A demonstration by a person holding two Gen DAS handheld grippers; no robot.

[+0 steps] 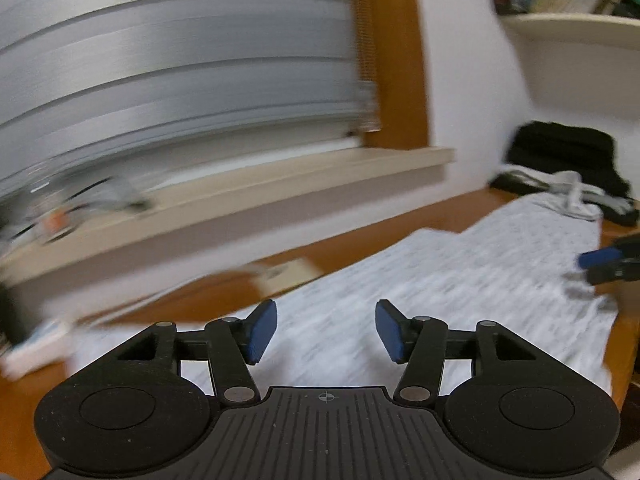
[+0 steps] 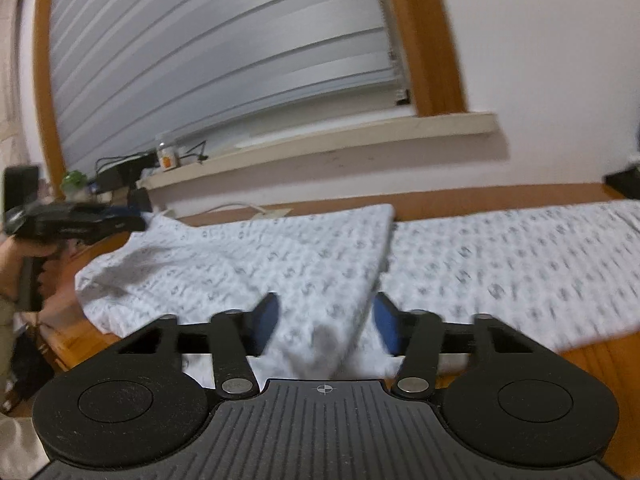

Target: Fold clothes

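A white garment with small grey marks (image 1: 460,280) lies spread on the wooden table (image 1: 352,252). In the right wrist view its left part is a folded-over flap (image 2: 260,256) on the flat part (image 2: 500,264). The flap narrows to a point that runs between the blue pads of my right gripper (image 2: 326,324). The jaws stand apart and the pads do not visibly press the cloth. My left gripper (image 1: 326,330) hovers over the garment's near edge, open and empty. It also shows at the flap's far left corner (image 2: 80,220), and the right gripper at the far edge (image 1: 600,264).
A pile of black clothes (image 1: 568,156) with a white-grey garment (image 1: 568,196) sits at the table's far end. A windowsill (image 2: 320,136) holds an orange-labelled bottle (image 2: 166,158) and cables. A flat box (image 1: 288,272) lies by the wall. A shelf (image 1: 580,28) hangs above.
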